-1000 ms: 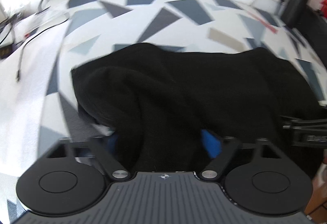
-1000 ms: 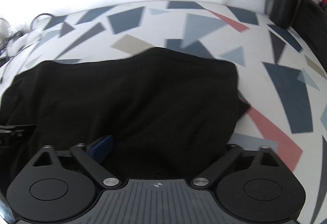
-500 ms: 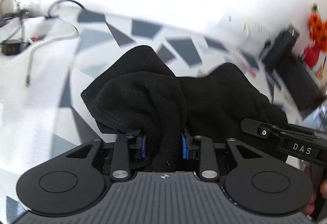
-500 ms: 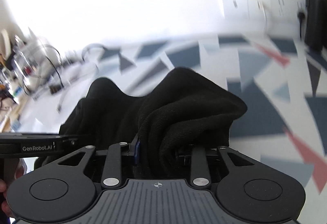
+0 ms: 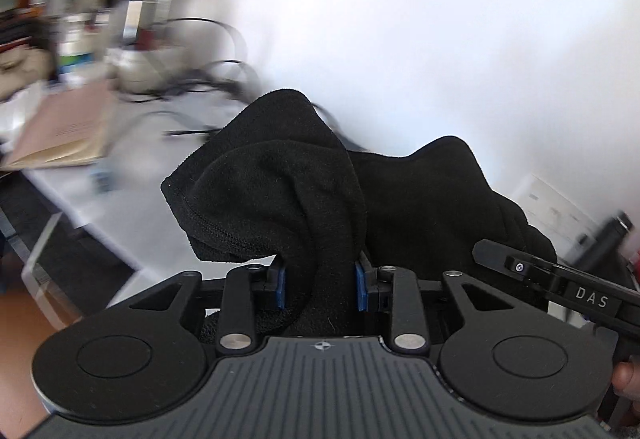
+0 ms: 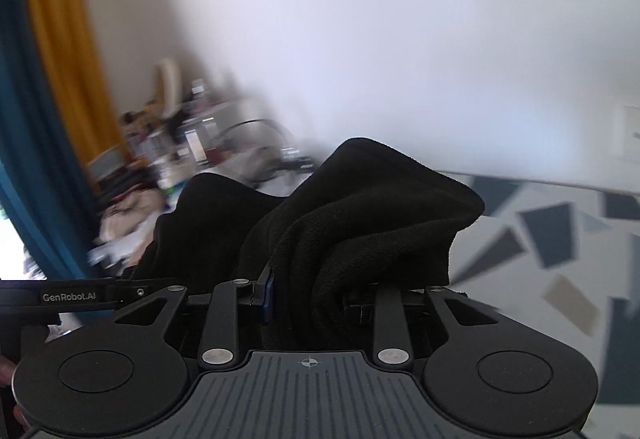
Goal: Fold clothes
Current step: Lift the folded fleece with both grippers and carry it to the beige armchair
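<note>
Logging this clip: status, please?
Left hand-held gripper shut on black garment. Right hand-held gripper shut on it too. Garment bunched between both. Nothing in the way.

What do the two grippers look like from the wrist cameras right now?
Both are matte black with a ribbed grey body, two round discs and silver pivot pins. The left gripper has blue pads. The right gripper shows one blue pad. Side lettering reads "GenRobot.AI" and "DAS".

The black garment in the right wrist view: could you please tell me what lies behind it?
Behind the black garment show a white wall and a blurred, cluttered desk; whatever sits directly behind the cloth is hidden.
</note>
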Action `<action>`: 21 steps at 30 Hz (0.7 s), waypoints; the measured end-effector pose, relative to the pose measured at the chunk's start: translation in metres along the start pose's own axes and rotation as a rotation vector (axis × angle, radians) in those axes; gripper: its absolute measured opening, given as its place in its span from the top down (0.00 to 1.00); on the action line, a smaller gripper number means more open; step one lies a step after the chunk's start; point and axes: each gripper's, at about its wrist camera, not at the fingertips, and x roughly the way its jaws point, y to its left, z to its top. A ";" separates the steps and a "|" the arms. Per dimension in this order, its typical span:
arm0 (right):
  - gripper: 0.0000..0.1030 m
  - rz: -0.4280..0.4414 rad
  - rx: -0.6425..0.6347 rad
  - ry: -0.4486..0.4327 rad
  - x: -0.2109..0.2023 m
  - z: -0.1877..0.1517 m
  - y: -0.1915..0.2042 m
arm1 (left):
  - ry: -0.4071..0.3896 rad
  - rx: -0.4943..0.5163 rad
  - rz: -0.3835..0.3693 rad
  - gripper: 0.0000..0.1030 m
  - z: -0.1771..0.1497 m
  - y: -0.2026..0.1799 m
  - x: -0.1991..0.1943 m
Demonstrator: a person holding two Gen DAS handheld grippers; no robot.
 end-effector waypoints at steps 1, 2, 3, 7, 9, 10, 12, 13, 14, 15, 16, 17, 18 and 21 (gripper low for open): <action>0.75 0.041 -0.015 0.020 0.007 0.001 0.007 | -0.005 -0.032 0.040 0.70 -0.004 0.006 -0.008; 0.75 0.082 -0.029 0.040 0.015 0.002 0.013 | -0.009 -0.061 0.075 0.70 -0.008 0.012 -0.015; 0.75 0.123 -0.044 0.059 0.022 0.002 0.020 | -0.013 -0.081 0.102 0.70 -0.013 0.016 -0.020; 0.75 0.244 -0.096 0.121 0.036 0.000 0.052 | -0.043 -0.162 0.189 0.70 -0.031 0.040 -0.052; 0.75 0.289 -0.117 0.148 0.045 0.000 0.068 | -0.061 -0.208 0.220 0.70 -0.040 0.055 -0.065; 0.75 0.309 -0.128 0.164 0.051 0.000 0.078 | -0.069 -0.229 0.239 0.70 -0.043 0.063 -0.072; 0.75 0.353 -0.154 0.202 0.064 0.000 0.099 | -0.091 -0.278 0.276 0.70 -0.049 0.082 -0.085; 0.75 0.377 -0.180 0.216 0.071 0.000 0.112 | -0.099 -0.302 0.290 0.70 -0.051 0.092 -0.090; 0.75 0.401 -0.207 0.230 0.078 -0.001 0.126 | -0.103 -0.329 0.303 0.70 -0.050 0.107 -0.092; 0.75 0.424 -0.233 0.244 0.085 -0.001 0.140 | -0.107 -0.353 0.314 0.70 -0.049 0.121 -0.095; 0.75 0.443 -0.258 0.253 0.092 -0.002 0.155 | -0.109 -0.373 0.320 0.70 -0.047 0.135 -0.096; 0.75 0.457 -0.277 0.261 0.100 -0.003 0.169 | -0.111 -0.390 0.325 0.70 -0.046 0.150 -0.097; 0.75 0.463 -0.291 0.270 0.109 -0.005 0.184 | -0.112 -0.398 0.328 0.70 -0.045 0.164 -0.098; 0.75 0.469 -0.332 0.295 0.137 -0.011 0.229 | -0.102 -0.403 0.321 0.70 -0.038 0.210 -0.097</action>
